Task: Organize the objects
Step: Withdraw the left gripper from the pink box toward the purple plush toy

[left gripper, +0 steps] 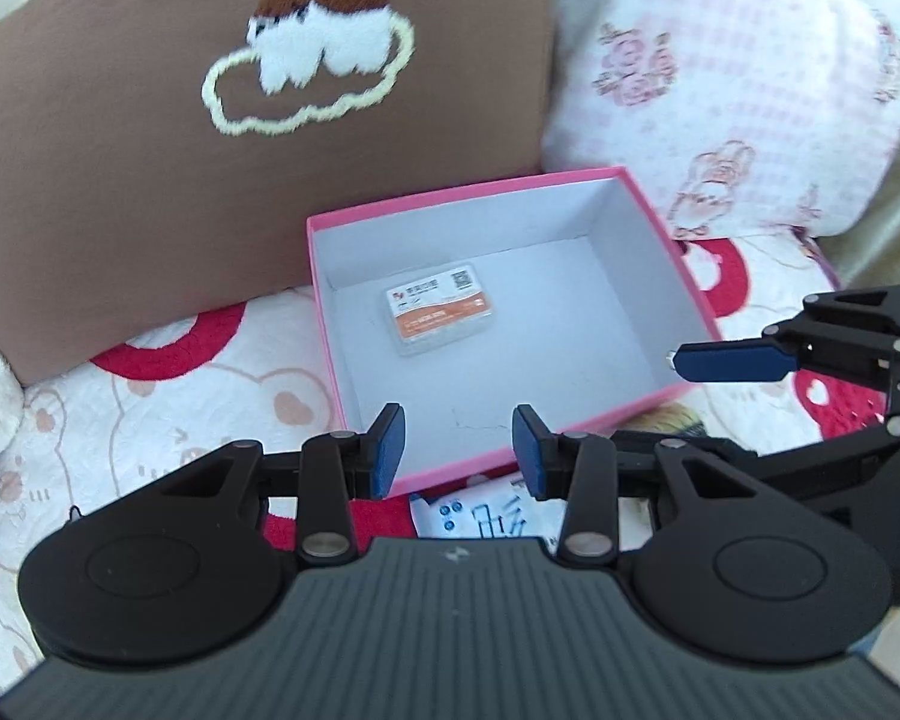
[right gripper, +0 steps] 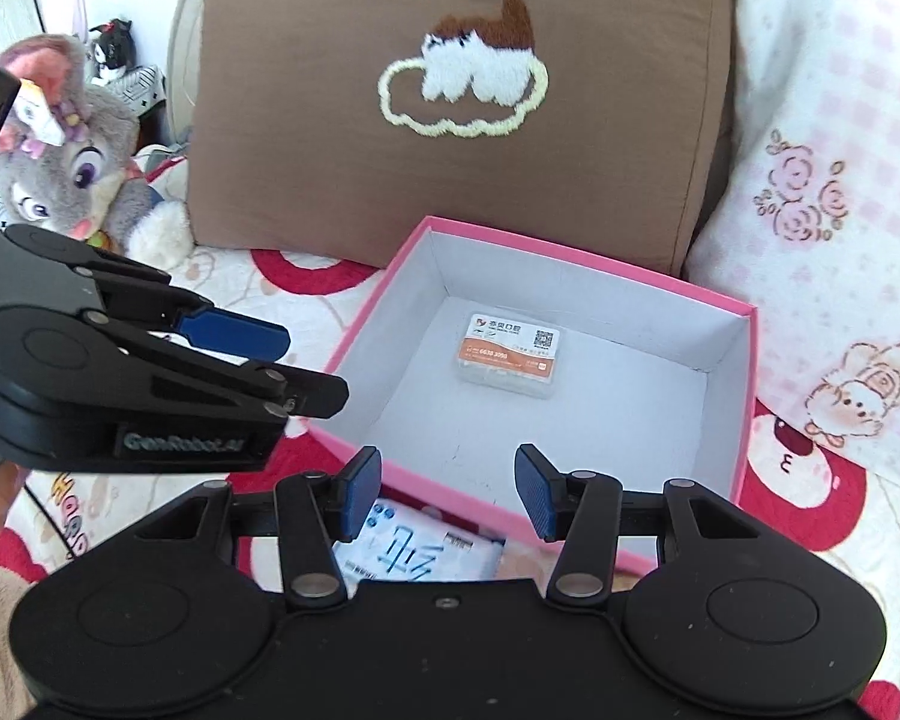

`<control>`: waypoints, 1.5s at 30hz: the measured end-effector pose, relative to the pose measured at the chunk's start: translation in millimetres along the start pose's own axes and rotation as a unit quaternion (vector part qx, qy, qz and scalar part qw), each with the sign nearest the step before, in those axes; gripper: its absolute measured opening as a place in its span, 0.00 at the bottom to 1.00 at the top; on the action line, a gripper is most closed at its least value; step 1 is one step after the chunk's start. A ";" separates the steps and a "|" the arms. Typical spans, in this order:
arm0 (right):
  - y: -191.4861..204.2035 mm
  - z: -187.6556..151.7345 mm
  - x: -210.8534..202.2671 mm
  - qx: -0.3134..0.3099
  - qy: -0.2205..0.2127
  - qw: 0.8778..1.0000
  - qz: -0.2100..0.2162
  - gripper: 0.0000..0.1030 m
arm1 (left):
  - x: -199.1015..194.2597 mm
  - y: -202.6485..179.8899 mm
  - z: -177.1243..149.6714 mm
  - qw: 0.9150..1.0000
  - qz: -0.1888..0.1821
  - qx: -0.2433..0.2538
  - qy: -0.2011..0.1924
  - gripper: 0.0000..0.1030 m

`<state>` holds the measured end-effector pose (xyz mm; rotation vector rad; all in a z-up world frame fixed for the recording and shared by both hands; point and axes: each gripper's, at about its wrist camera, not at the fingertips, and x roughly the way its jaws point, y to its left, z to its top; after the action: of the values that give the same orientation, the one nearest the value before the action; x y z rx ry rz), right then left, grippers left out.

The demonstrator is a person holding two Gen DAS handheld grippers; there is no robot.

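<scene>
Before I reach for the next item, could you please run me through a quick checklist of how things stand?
1. Left gripper open and holding nothing: ok.
2. Right gripper open and holding nothing: ok.
3. Pink box open, with bare floor for more items: ok; only a small clear case lies in it, flat, nearer the back wall.
4. Next item in reach: ok; a white packet lies on the bedspread just in front of the box's near wall, partly hidden by the right gripper.
5. Grippers apart from each other: ok, but they are close, side by side at the near wall.
6. Anything more behind the box wall or under the grippers: cannot tell.
</scene>
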<state>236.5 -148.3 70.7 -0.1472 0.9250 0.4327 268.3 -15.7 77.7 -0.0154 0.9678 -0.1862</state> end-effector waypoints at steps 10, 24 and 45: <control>8.9 -33.9 -59.8 0.002 -0.042 0.999 0.017 0.63 | -45.8 -12.6 -26.5 0.999 -0.032 0.022 0.020 0.42; 32.8 -92.5 -91.7 -0.108 -0.056 0.992 0.022 0.80 | -51.0 -38.0 -79.7 0.995 -0.068 0.047 0.063 0.54; 52.1 -161.7 -74.1 -0.220 0.016 0.973 0.073 0.91 | -28.4 -58.9 -131.6 0.983 -0.133 0.037 0.124 0.74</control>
<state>56.1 -172.6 36.1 -0.4936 0.8625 0.7709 135.8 -59.8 31.8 -0.0546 1.2067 -0.4781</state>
